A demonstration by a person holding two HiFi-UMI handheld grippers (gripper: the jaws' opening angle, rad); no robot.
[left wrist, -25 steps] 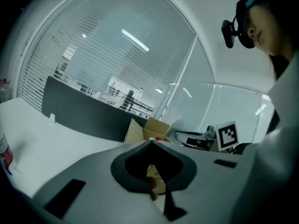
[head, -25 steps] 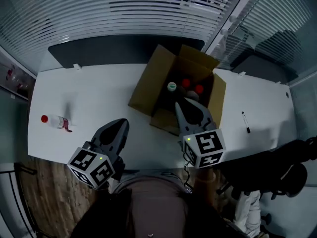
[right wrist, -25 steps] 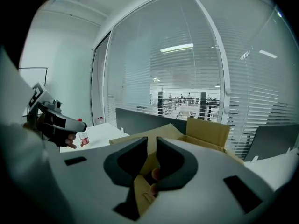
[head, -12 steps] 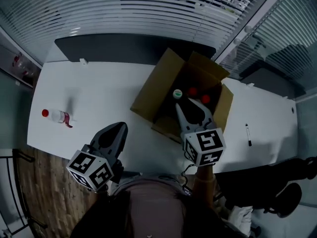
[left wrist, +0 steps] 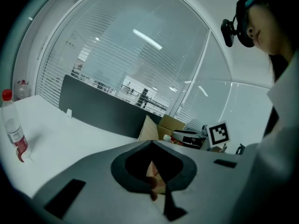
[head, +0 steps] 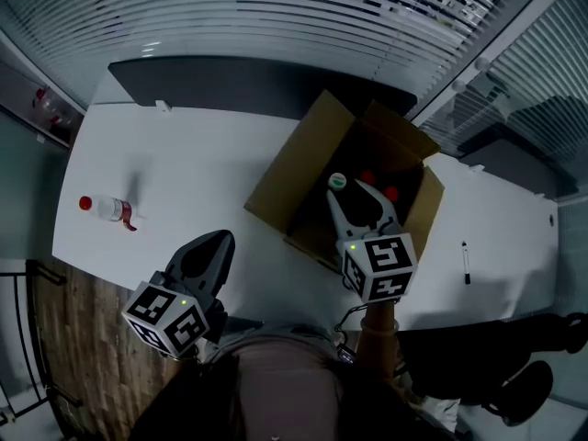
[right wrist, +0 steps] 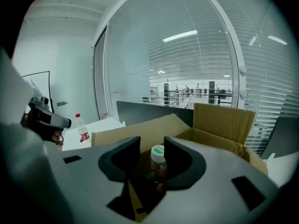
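The right claw is over the open cardboard box in the middle-right of the head view, with its tips just past the box's near edge. Its jaws are a fair bit apart and aren't gripping anything. In the right gripper view, a green-capped bottle stands upright inside the box, lined up right in the gap between the jaws. It's further in though, and neither jaw touches it. A couple of red caps show just beside it in the box, toward the right.

The left claw is pinched fully together with nothing in it. It hovers over the lower-left part of the white table near the front edge, well apart from the box. A lone red-topped bottle stands at the far left of the table, and a black pen lies at the right end.
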